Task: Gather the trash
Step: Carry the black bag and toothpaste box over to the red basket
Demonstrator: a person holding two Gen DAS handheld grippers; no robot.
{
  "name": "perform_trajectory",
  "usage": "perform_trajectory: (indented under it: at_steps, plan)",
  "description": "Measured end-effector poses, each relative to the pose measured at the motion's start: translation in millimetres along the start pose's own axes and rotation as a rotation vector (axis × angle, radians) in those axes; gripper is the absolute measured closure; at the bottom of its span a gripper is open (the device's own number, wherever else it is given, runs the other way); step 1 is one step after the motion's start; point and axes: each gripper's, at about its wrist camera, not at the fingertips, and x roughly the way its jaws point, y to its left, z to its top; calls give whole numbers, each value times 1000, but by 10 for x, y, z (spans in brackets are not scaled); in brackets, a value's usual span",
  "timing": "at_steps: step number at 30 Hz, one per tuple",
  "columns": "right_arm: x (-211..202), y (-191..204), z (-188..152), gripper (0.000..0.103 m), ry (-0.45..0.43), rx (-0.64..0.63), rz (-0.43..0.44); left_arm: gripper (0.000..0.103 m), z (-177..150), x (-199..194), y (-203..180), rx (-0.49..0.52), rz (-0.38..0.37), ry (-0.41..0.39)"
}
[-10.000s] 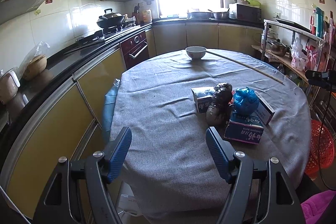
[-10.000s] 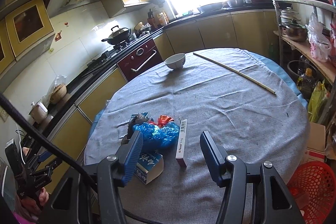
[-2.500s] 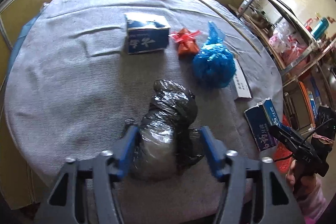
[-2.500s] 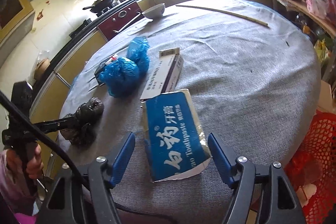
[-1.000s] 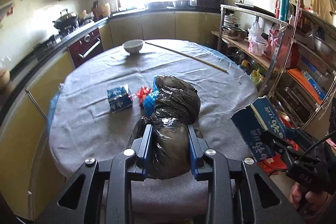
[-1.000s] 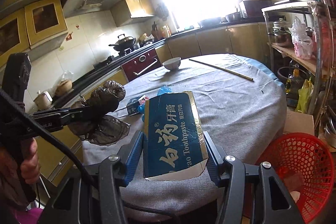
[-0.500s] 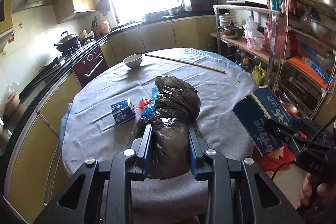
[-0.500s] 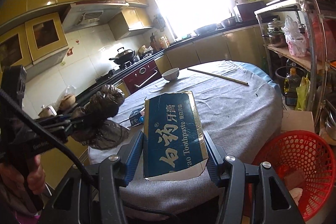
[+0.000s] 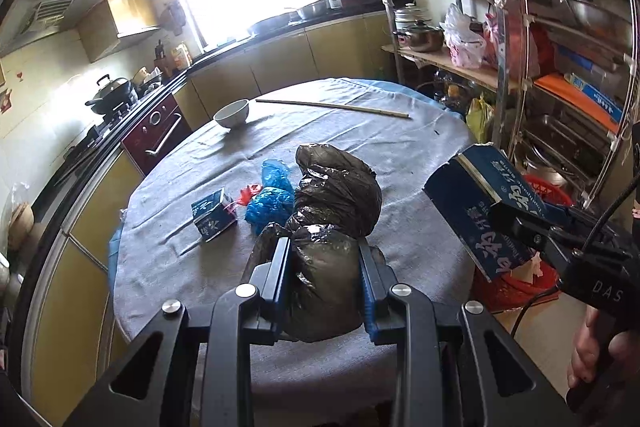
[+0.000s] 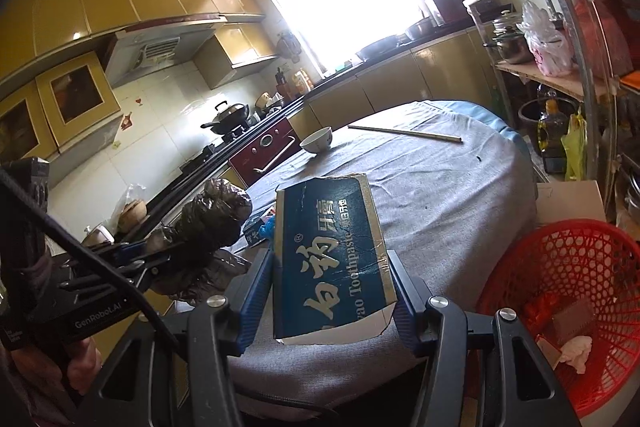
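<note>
Between the blue pads of your left gripper (image 9: 323,279), the crumpled black plastic bag (image 9: 334,223) sat pinched and lifted above the round grey-clothed table (image 9: 400,147). You did well to keep that squeeze firm while carrying it toward the bin. On the cloth lay a small blue carton (image 9: 212,214), a blue plastic bag (image 9: 271,201), a red wrapper (image 9: 247,193), a white bowl (image 9: 232,113) and a long wooden stick (image 9: 332,105).

From the right wrist, your right gripper (image 10: 332,291) clamped the flattened blue toothpaste box (image 10: 330,259) by its edges. The red mesh basket (image 10: 576,283) stood low to the right, beside the table's edge; that edge and the metal shelf rack (image 10: 580,39) were what you had to clear.
</note>
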Motion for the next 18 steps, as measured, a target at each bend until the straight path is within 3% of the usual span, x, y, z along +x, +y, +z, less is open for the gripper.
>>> perform_trajectory:
  at_steps: [9,18]
  plan:
    - [-42,-137,-18,45,-11,29,-14,71,9,92,-109,14,-27,24]
    - [-117,-248,-12,45,-28,45,-52,71,19,86,-165,-30,-203,-2]
